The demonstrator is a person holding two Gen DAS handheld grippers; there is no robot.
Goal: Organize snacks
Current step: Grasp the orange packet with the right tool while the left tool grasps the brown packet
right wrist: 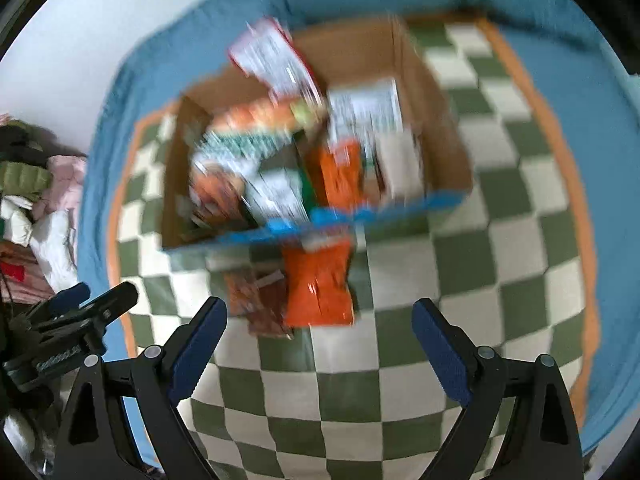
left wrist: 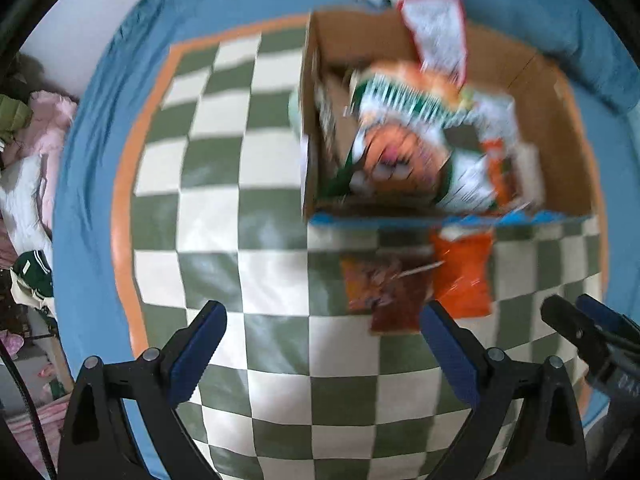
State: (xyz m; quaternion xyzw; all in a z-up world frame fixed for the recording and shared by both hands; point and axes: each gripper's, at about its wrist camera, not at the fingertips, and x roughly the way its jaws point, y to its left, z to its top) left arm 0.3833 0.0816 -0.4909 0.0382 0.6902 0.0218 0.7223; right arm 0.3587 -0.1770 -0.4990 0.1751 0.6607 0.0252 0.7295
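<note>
A cardboard box point(left wrist: 560, 120) point(right wrist: 440, 120) stands on a green-and-white checkered mat, holding several blurred snack bags point(left wrist: 404, 140) point(right wrist: 260, 168). An orange snack bag point(left wrist: 464, 276) point(right wrist: 318, 284) and a brownish snack packet point(left wrist: 380, 288) point(right wrist: 260, 300) lie on the mat just in front of the box. My left gripper point(left wrist: 324, 344) hangs open over the mat, left of the two loose packets, with nothing between its fingers. My right gripper point(right wrist: 320, 344) is open too, just short of the orange bag. Each gripper shows at the edge of the other's view.
The checkered mat point(left wrist: 248, 208) point(right wrist: 500, 240) has an orange border and lies on a blue bed sheet point(left wrist: 92, 140) point(right wrist: 608, 120). A pile of pink, white and green clothes point(left wrist: 28, 152) point(right wrist: 36, 200) sits at the far left. A white wall is beyond.
</note>
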